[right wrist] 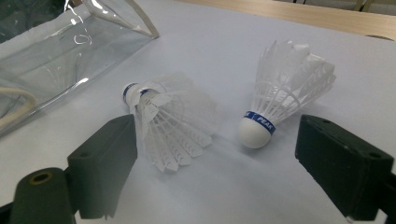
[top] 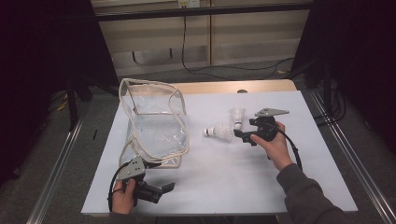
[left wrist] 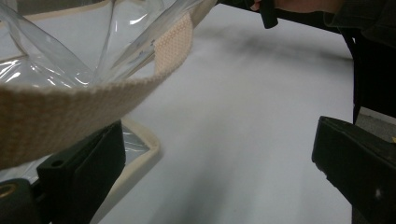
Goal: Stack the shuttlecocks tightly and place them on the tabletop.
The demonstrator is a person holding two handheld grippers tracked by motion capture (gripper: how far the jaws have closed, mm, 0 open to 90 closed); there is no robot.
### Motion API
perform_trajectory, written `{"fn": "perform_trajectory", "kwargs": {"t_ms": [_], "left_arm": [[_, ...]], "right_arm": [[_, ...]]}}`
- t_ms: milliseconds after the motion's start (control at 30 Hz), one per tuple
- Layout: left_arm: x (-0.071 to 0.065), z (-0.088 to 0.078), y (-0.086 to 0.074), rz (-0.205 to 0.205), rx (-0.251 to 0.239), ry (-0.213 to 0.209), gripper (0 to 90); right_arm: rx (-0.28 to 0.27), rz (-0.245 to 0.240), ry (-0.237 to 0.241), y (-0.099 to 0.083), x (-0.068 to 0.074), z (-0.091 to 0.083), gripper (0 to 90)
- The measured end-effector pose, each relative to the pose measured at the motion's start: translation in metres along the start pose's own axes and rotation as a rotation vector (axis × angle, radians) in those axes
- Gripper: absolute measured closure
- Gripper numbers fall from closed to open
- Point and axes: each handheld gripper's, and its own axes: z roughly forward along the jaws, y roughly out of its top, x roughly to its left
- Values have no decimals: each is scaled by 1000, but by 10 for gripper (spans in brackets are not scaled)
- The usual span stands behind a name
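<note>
White table (top: 224, 186) (clear bag (top: 156, 126), shuttlecocks (top: 219, 132)), dim room

On the worktop (top: 280, 186) a bag (top: 156, 126) lies at the left, with two shuttlecocks to its right (one (top: 219, 132) lying flat, the other (top: 237, 115) just behind it). The right tongs (top: 239, 134) sit just right of them, the left tongs (top: 166, 187) near the bag's near edge.
</note>
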Motion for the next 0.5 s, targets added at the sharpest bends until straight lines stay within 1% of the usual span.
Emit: {"fn": "perform_trajectory", "kwargs": {"t_ms": [233, 500], "left_arm": [[0, 0, 0, 1, 2, -1, 27], [-1, 0, 0, 0, 1, -8, 27]], "right_arm": [[-1, -2, -17, 4, -1, -1, 106], [-5, -6, -21, 9, -1, 0, 95]]}}
